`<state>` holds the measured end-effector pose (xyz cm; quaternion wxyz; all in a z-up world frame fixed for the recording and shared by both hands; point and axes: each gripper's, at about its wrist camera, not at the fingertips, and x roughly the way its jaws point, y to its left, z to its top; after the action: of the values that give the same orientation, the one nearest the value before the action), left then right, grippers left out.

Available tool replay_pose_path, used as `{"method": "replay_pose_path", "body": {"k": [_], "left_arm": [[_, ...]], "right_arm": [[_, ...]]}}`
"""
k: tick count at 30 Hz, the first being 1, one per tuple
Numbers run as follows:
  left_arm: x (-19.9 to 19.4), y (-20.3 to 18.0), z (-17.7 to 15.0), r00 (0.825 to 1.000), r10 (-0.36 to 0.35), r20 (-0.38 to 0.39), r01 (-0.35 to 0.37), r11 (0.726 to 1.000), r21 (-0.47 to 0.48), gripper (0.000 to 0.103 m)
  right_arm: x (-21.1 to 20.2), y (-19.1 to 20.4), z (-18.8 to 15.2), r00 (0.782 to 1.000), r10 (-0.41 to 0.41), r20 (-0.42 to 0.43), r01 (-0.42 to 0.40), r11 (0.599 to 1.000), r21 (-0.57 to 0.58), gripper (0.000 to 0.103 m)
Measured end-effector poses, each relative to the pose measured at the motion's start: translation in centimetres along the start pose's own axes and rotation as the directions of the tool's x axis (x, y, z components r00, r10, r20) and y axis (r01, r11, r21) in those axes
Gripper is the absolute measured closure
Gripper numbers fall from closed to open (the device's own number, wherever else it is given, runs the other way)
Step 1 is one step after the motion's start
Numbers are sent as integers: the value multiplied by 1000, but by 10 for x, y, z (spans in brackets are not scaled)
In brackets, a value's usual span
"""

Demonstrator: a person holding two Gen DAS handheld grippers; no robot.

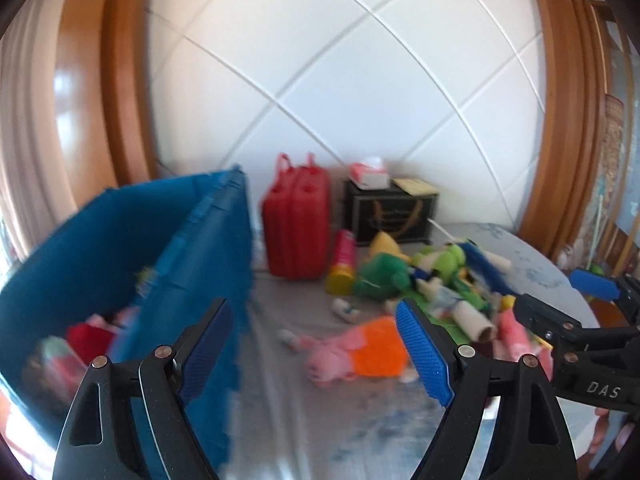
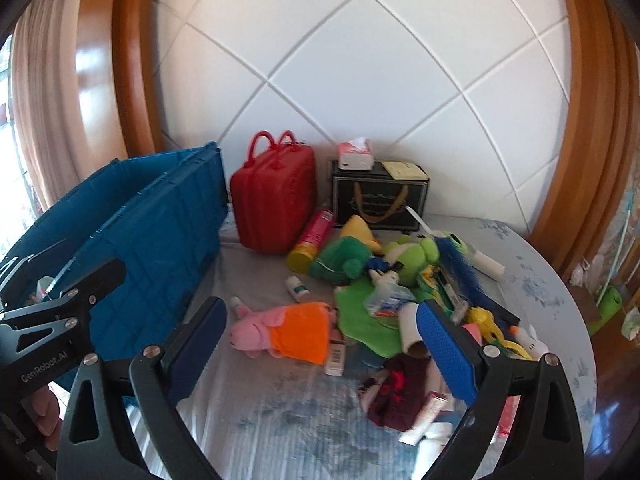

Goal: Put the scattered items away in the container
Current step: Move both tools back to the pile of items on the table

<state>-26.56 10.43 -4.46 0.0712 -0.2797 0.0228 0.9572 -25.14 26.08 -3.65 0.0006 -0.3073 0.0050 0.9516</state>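
Right wrist: pig plush beyond gripper

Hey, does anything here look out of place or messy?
Yes. Toys and small items lie in a loose heap on the bed right of the blue crate. A pink pig plush lies on its side, apart from the pile.

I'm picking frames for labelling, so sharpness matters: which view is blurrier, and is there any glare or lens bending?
Left wrist view: motion smear, worst on the blue container and the pink plush pig. Right wrist view: clearly sharper, the pig and red case have crisp edges. Both views: fisheye bends the wall panel lines and wooden frame; a bright reflection sits on the glossy wood at left.
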Motion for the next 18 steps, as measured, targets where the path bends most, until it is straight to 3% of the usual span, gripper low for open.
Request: {"method": "replay_pose_path", "body": {"k": [1, 4, 7, 10, 18], "left_arm": [[7, -18, -5, 1000, -17, -18, 17, 1000, -2, 19], [29, -76, -22, 996, -59, -74, 60, 998, 7, 19], [50, -126, -42, 989, -51, -136, 59, 997, 51, 19], [68, -165, -66, 974, -93, -205, 111, 991, 80, 19], [109, -214, -127, 926, -94, -365, 160, 975, 155, 19]], "right_arm": [[-1, -18, -6, 1000, -15, -12, 15, 1000, 5, 0], [-4, -81, -31, 997, -59, -47, 60, 998, 17, 0], [1, -142, -60, 988, -100, -118, 107, 993, 50, 0], [10, -186, -89, 975, -115, -193, 134, 987, 90, 0], [45, -236, -156, 929, -93, -359, 158, 975, 156, 0]]}}
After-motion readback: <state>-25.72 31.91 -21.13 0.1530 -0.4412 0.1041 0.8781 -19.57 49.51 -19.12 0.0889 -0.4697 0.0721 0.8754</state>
